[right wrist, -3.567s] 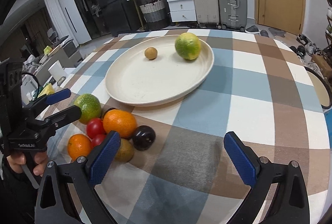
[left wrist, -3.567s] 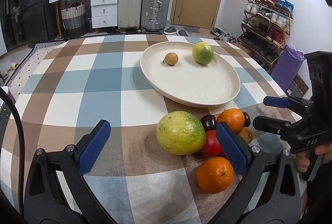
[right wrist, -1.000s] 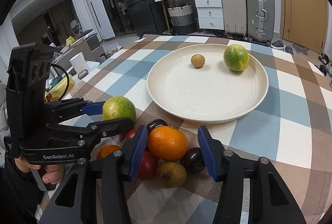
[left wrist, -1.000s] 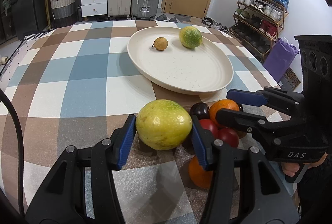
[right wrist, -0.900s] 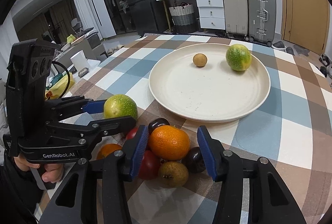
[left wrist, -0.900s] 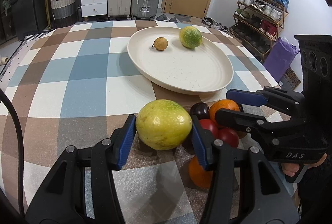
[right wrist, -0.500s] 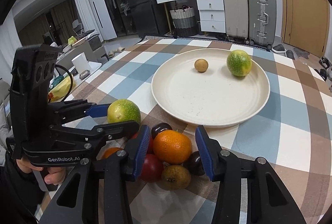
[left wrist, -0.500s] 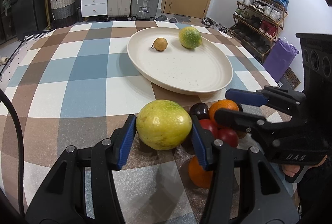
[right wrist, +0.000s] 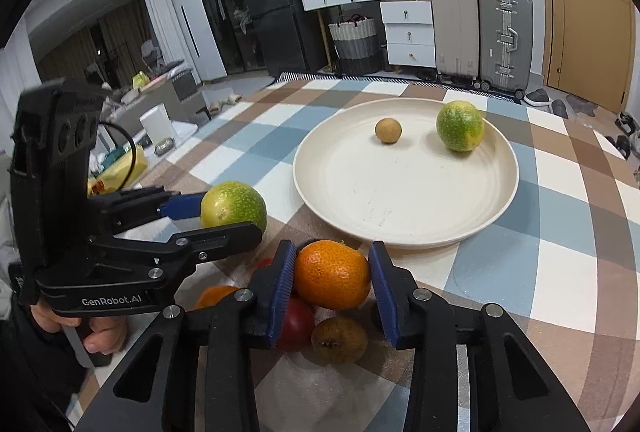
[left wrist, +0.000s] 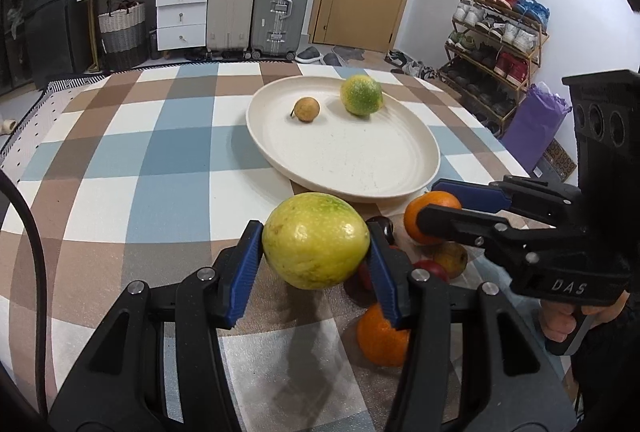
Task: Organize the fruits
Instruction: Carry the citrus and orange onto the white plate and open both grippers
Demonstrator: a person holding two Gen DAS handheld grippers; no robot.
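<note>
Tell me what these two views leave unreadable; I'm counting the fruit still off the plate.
- Dark plum: left wrist view, mostly behind the left gripper finger.
- Red fruits: right wrist view, count hidden under the right gripper and its orange.
- Second orange: partly covered.

Lighting: bright, even, indoor; soft shadows under fruit on tabletop [left wrist: 120,160]. Focus: sharp centre. Distortion: strong fisheye bending, black vignette at corners. Glare: slight.

Checkered table [left wrist: 120,152] (cloth-covered): cream plate [left wrist: 400,188], loose fruit pile [right wrist: 338,338] beside it.
</note>
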